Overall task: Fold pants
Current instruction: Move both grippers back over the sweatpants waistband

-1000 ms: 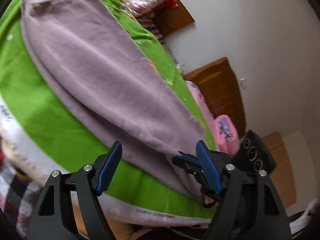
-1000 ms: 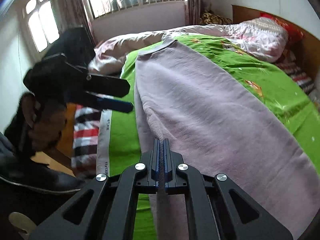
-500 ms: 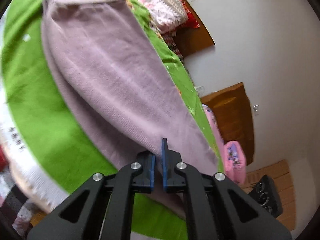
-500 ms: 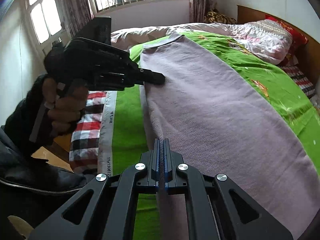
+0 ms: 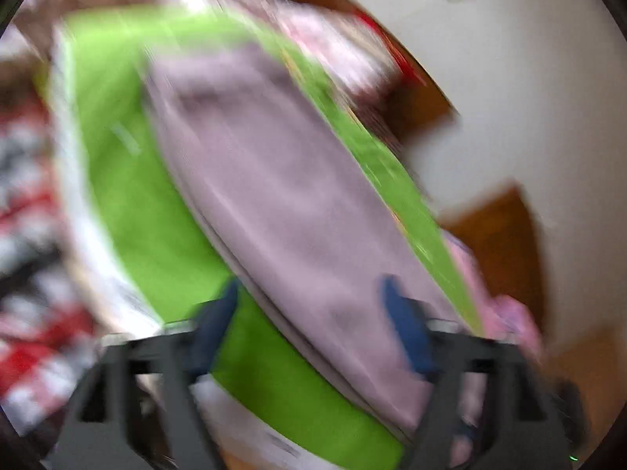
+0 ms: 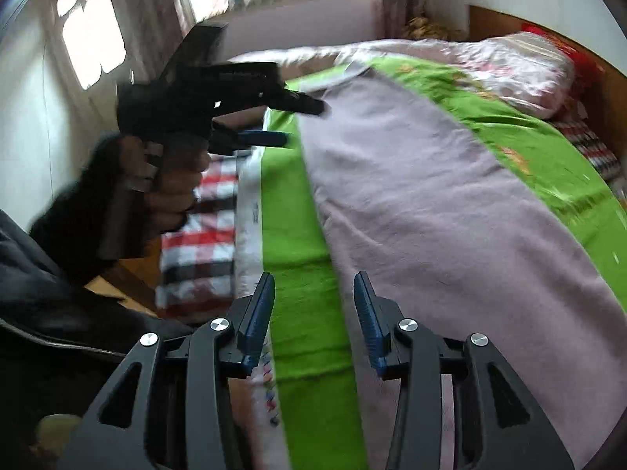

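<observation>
Lilac pants (image 6: 431,203) lie flat lengthwise on a green blanket (image 6: 294,215) on the bed. My right gripper (image 6: 313,297) hovers over their near left edge with its jaws opening. Only blanket and the fabric edge show below the gap, and nothing is pinched. Farther along the same edge, a hand (image 6: 172,188) holds my left gripper (image 6: 301,123), whose jaws are also opening and free of cloth. The left wrist view is motion-blurred. There the left gripper (image 5: 311,305) stands wide above the pants (image 5: 282,203), gripping nothing.
A red, black and white checked cloth (image 6: 200,243) hangs off the bed's left side. A floral quilt and pillow (image 6: 521,66) lie at the head, against a wooden headboard (image 6: 603,90). A window (image 6: 90,35) is at the far left, and the person's dark jacket (image 6: 39,293) at bottom left.
Half a second ago both grippers were shut at the pants' left edge. Both have opened and drawn slightly back, and the fabric lies on the blanket. The left view has swung and blurred.
</observation>
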Motion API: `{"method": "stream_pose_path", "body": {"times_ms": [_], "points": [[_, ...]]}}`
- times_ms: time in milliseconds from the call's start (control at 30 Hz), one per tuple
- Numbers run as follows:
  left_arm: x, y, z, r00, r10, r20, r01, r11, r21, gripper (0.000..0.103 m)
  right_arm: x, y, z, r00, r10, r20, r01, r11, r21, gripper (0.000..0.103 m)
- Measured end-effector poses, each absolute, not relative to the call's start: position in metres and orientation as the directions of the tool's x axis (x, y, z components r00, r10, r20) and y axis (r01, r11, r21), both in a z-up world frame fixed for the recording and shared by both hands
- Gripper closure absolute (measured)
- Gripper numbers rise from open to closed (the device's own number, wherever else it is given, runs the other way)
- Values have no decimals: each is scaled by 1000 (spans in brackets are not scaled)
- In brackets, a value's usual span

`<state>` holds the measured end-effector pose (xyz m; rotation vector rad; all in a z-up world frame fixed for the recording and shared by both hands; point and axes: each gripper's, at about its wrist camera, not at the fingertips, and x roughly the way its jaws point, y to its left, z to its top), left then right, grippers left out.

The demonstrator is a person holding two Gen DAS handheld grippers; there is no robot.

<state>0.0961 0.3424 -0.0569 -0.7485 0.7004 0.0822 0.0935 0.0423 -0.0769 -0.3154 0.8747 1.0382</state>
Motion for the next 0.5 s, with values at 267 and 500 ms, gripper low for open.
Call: {"method": "stream_pose_path", "body": {"times_ms": [267,500], "points": [[187,323,-69,667,-110,-737,-268,888,-375,15,116,-8,-110,259,514,-818,-656,715,242,56],[196,315,-65,569,40,-821,-452,850,-271,17,90,-92,-75,402,504,-764,-511,816,270,52]]}}
